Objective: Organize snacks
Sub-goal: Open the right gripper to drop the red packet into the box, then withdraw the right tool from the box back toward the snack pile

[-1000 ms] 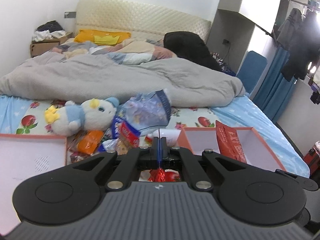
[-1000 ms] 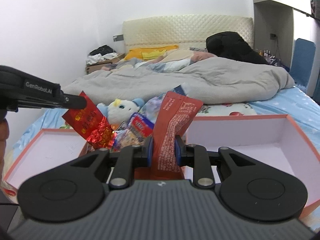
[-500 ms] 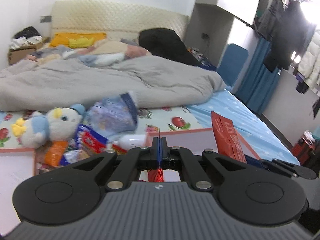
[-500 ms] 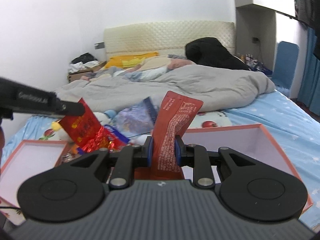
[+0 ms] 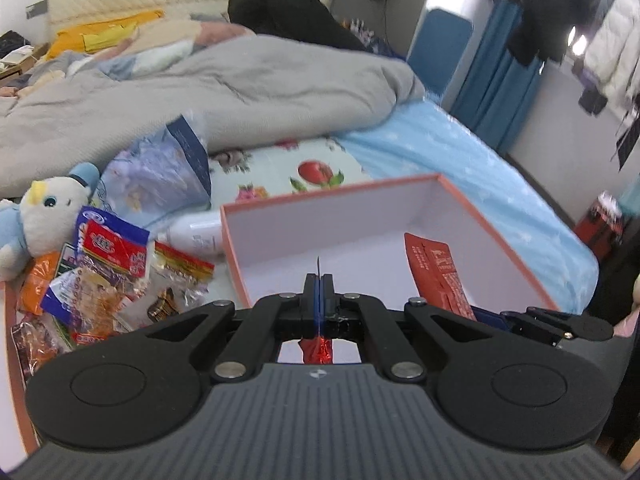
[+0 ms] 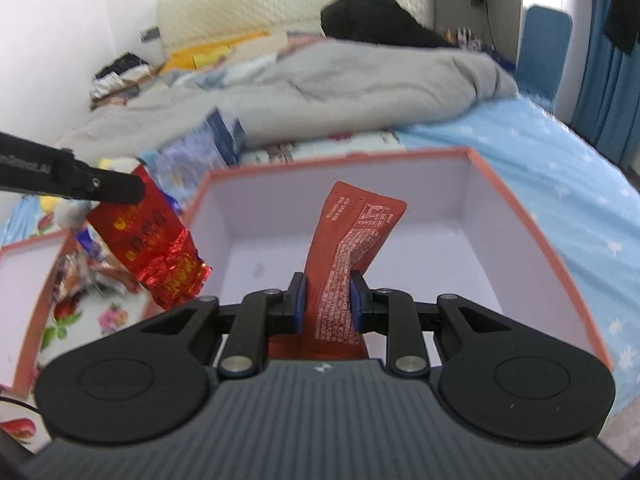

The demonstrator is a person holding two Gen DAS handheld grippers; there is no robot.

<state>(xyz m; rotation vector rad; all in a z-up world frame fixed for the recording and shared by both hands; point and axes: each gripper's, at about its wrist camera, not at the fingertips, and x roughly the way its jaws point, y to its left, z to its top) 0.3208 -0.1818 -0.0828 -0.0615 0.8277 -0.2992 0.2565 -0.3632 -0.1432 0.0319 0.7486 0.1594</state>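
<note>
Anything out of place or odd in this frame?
Yes: a plush toy and a white bottle lie among the loose snack packets on the bed, beside the orange-rimmed box. Neither looks like a snack.

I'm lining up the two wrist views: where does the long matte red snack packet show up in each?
Left wrist view: the red packet stands right of centre over the box, held at its lower end by the right gripper.
Right wrist view: the red packet is dead centre, sticking up between the blue pads.
Shared landmark: the orange-rimmed box behind it in both views.
</note>
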